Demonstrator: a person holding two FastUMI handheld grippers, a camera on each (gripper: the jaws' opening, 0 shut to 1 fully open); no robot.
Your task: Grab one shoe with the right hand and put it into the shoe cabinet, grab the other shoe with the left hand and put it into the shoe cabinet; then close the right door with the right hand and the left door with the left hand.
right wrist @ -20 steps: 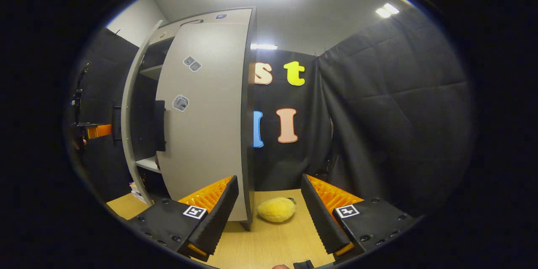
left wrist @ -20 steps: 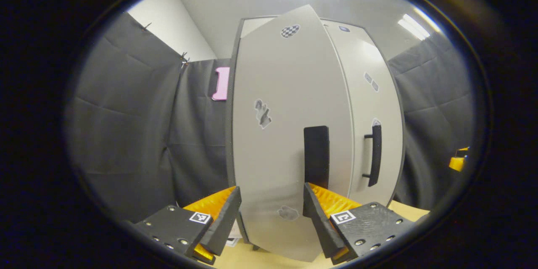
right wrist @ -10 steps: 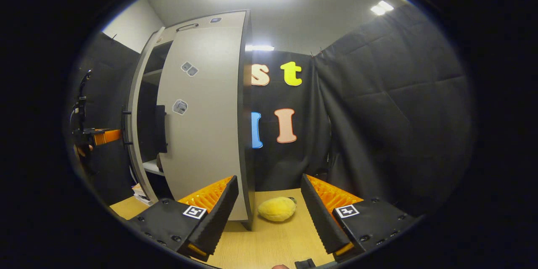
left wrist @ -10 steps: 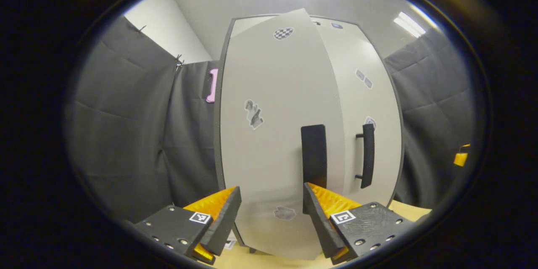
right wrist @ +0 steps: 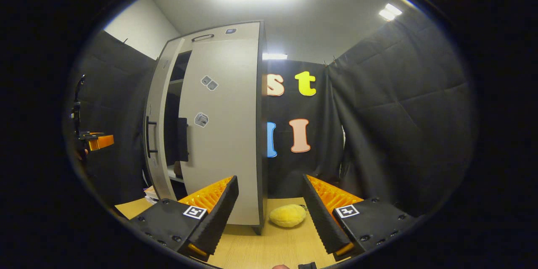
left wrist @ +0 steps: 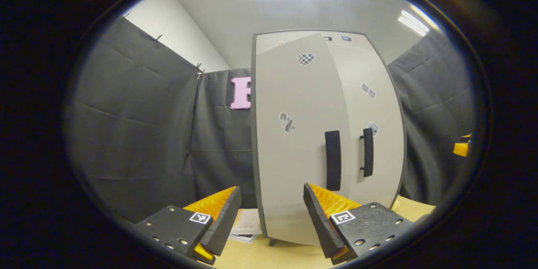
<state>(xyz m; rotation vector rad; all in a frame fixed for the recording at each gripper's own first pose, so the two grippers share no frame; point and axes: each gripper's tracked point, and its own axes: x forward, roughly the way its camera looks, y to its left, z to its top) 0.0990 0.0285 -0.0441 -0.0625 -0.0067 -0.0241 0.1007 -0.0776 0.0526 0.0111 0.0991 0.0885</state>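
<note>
The pale grey shoe cabinet (left wrist: 269, 50) stands on the wooden table. Its left door (left wrist: 294, 155) with a black handle (left wrist: 333, 159) is a little ajar. The right door (left wrist: 374, 105) lies flat against the cabinet, its handle (left wrist: 367, 152) beside the other. My left gripper (left wrist: 271, 191) is open, a short way in front of the left door, touching nothing. My right gripper (right wrist: 269, 180) is open off the cabinet's right side, holding nothing. There the left door (right wrist: 157, 134) stands out from the right door (right wrist: 227, 143), with a dark gap and a shelf between. The shoes I cannot make out.
A yellow plush thing (right wrist: 288, 215) lies on the table (right wrist: 260, 252) by the cabinet's right foot. Some papers (left wrist: 248, 227) lie by the cabinet's left foot. Black cloth walls stand on all sides. The other gripper (right wrist: 94, 141) and a hand show at far left.
The left door has swung further towards the cabinet, and my left gripper has drawn back from it. The right gripper has barely shifted.
</note>
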